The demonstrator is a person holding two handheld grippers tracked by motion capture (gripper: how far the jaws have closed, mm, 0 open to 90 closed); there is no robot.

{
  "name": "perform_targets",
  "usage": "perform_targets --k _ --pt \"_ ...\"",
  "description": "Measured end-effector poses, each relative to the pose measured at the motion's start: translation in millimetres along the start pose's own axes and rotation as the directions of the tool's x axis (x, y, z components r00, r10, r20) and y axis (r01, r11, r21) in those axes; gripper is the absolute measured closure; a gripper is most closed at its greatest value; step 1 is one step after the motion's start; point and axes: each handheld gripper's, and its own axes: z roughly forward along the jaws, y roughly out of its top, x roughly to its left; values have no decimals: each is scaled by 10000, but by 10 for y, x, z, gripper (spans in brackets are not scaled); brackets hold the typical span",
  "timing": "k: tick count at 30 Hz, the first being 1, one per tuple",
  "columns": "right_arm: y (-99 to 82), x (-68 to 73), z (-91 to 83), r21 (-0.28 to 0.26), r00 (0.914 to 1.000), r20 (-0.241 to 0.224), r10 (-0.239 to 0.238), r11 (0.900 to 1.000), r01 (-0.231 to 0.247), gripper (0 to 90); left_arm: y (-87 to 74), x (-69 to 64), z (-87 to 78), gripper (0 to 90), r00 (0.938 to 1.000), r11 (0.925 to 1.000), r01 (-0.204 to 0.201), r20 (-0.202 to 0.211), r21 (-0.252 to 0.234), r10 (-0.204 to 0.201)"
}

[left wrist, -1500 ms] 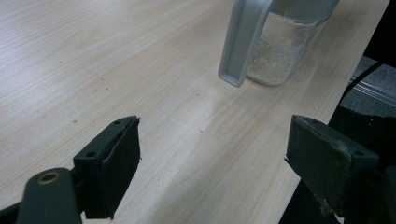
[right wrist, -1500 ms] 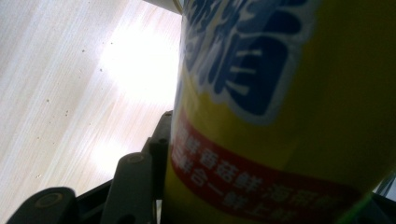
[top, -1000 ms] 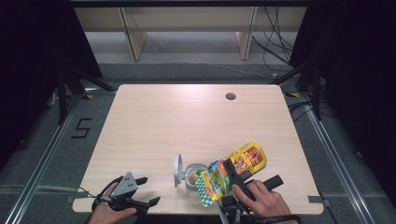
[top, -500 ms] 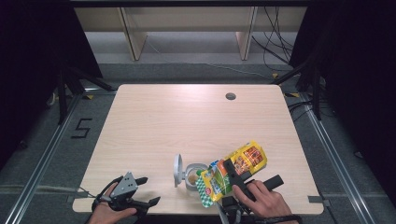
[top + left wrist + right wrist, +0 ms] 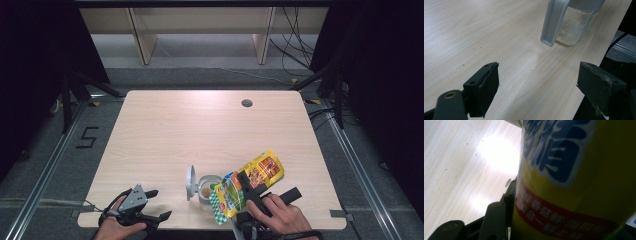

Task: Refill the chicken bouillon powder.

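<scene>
Both jaw pairs differ: right gripper (image 5: 245,192) clamps the yellow seasoning pouch (image 5: 250,182) tilted over the open glass jar (image 5: 207,188) to pour; left gripper (image 5: 150,206) idles, jaws apart.

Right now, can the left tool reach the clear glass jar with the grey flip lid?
Probably yes. The left tool is open and holds nothing, and bare wooden table lies between it and the clear glass jar. The yellow snack pouch in the right tool leans in from the other side.

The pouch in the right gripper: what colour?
Mainly yellow pouch, with a red band and blue lettering; clearest in the right gripper view.
</scene>
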Motion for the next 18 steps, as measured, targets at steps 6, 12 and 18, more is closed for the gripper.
perform_targets --k 6,12,18 --pt "-1 8 -7 14 9996 6 271 9996 -271 568 1 -2 1 170 10000 10000 6 8 -9 -6" --pt "14 3 0 29 9999 23 -153 9999 153 568 -1 2 8 170 10000 10000 -13 12 -24 13" --pt "55 10 4 -172 10000 -2 -52 9998 51 570 0 3 2 170 10000 10000 18 -48 2 -18"
